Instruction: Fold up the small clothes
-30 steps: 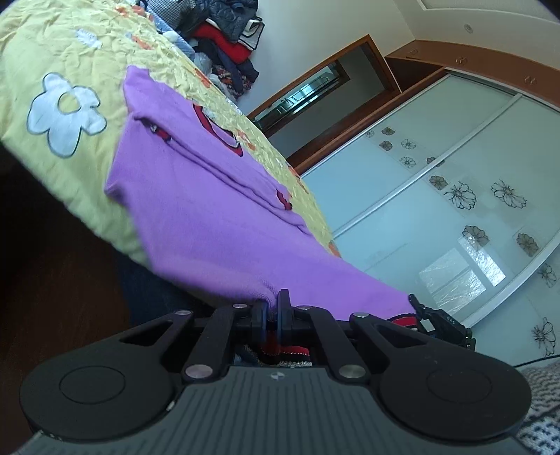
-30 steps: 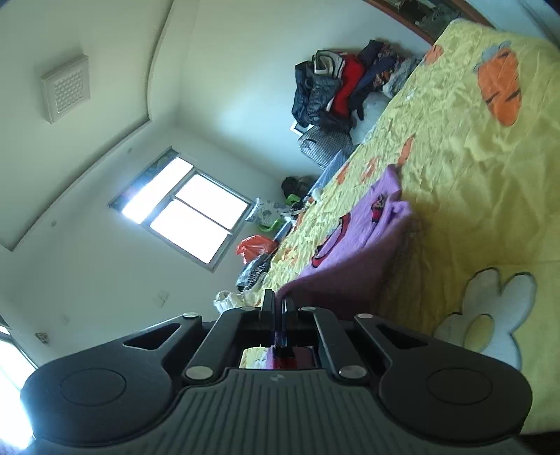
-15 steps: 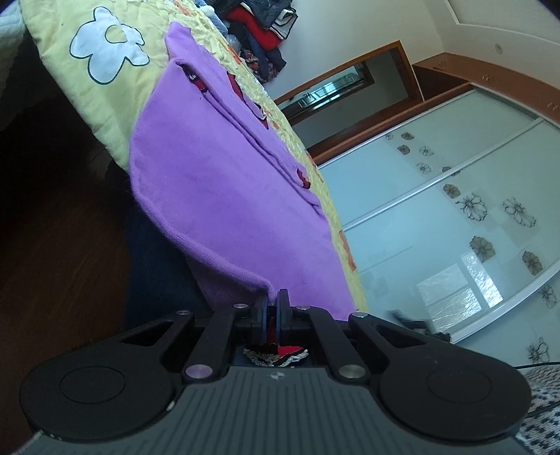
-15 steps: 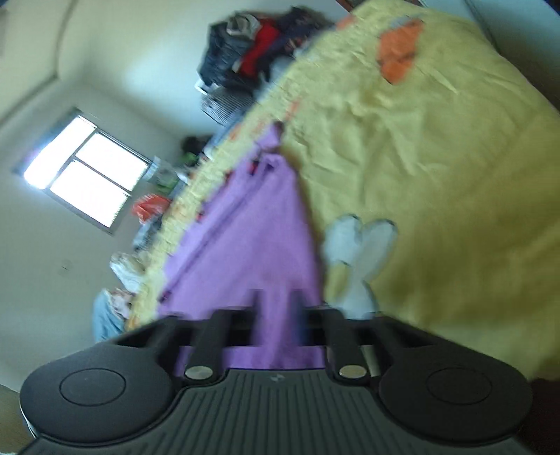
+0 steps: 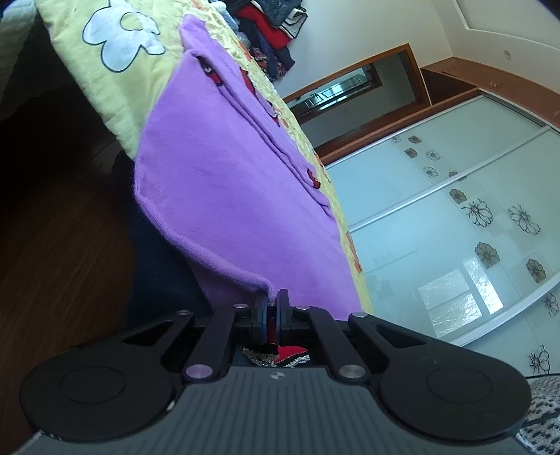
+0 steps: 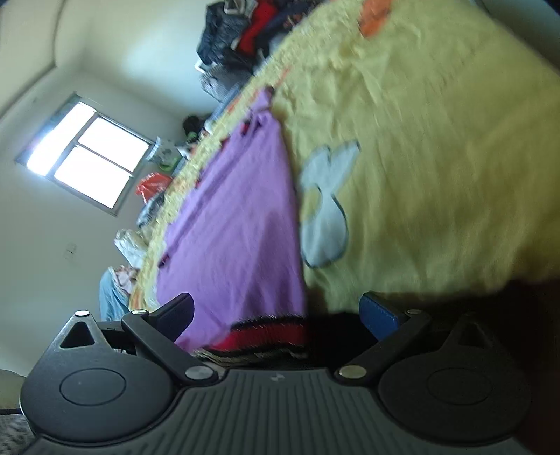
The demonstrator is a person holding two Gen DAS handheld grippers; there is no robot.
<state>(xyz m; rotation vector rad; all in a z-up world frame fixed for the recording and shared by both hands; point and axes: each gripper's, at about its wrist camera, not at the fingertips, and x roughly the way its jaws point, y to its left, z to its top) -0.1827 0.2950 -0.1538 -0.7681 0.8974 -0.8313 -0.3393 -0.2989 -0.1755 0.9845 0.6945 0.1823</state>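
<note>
Left fingers: my left gripper (image 5: 271,308) is still pinched tight on the near corner of the purple top (image 5: 227,182) – hem drawn taut into the pads.
Right fingers: my right gripper (image 6: 276,315) now spread wide, nothing between them; a second ago they were clamped on the other corner.
Change: right side just let go, view blurred – hand moving.
Purple top: lies long on the yellow bedspread (image 5: 115,87), near end hanging over the bed's front edge, beside the white flower patch (image 6: 325,206).
Meaning: I judge this fold's right corner is placed; left release probably comes next.
Far end: clothes pile (image 6: 241,31) at the far corner.
</note>
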